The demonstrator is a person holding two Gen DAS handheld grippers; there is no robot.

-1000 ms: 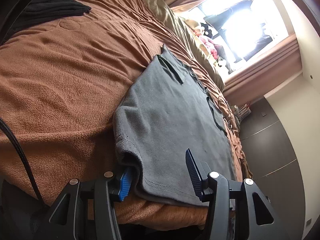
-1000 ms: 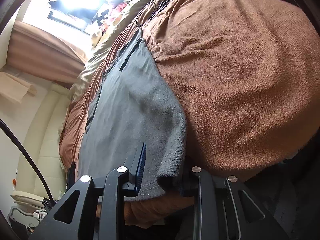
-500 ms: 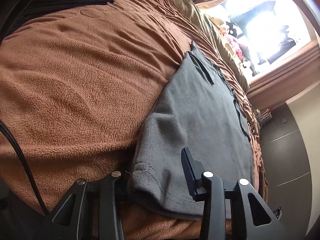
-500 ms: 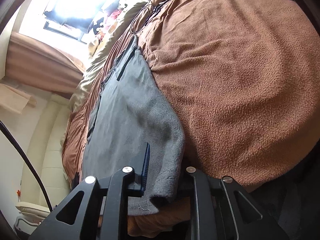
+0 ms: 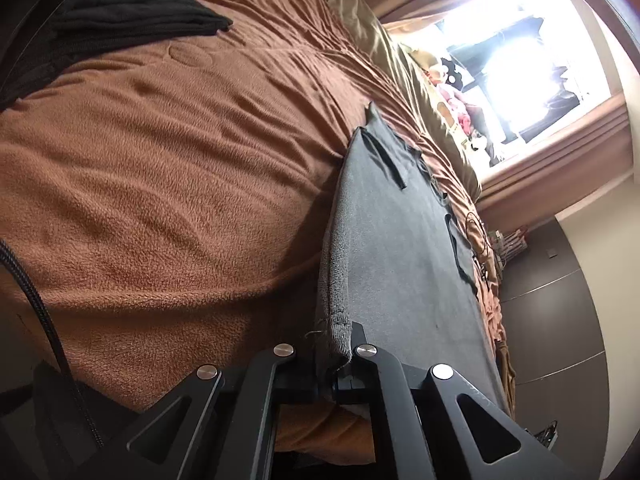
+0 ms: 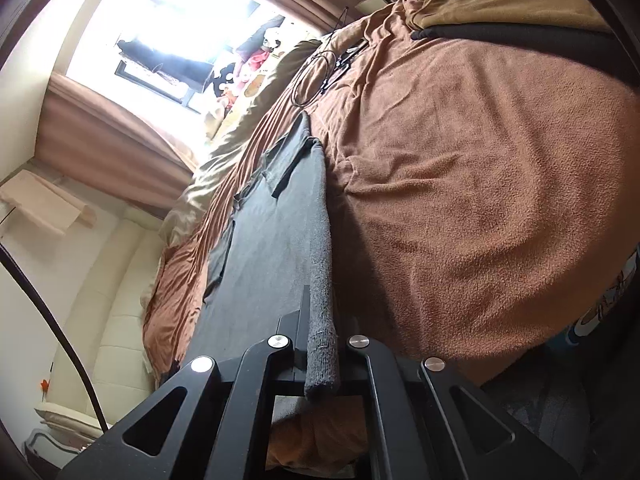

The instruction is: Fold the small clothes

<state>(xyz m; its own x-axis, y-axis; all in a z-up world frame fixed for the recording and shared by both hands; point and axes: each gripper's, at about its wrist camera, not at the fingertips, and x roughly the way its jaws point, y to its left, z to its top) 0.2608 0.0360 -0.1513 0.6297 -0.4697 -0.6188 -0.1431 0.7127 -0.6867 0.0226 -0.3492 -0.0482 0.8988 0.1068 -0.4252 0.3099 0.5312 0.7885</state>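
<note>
Two grippers pinch the near hem of a grey shirt (image 5: pixel 404 248) spread on a bed with a brown blanket (image 5: pixel 168 184). The left gripper (image 5: pixel 340 354) is clamped on the shirt's near left corner; its jaws have just been closing, and the folded grey edge now stands bunched between them. The right gripper (image 6: pixel 320 364) is clamped on the near right corner the same way, jaws likewise just closed, with a thick roll of grey cloth squeezed upright between them.

The shirt (image 6: pixel 272 248) lies flat and long, running from the near edge of the bed away toward the far side, its collar end farthest from the grippers. Both side edges are lifted slightly off the blanket near the jaws, forming a raised ridge along each side.

Far left on the blanket sits a pile of black clothes (image 5: pixel 120 16). Beyond the shirt, a tan pillow (image 5: pixel 408 92) lies along the far side of the bed under a bright window (image 5: pixel 516 60) with brown curtains (image 6: pixel 108 136). A thin black cable (image 6: pixel 316 76) is looped on the blanket just past the shirt's collar. Soft toys (image 6: pixel 256 60) sit on the sill, too washed out by the light to tell apart
</note>
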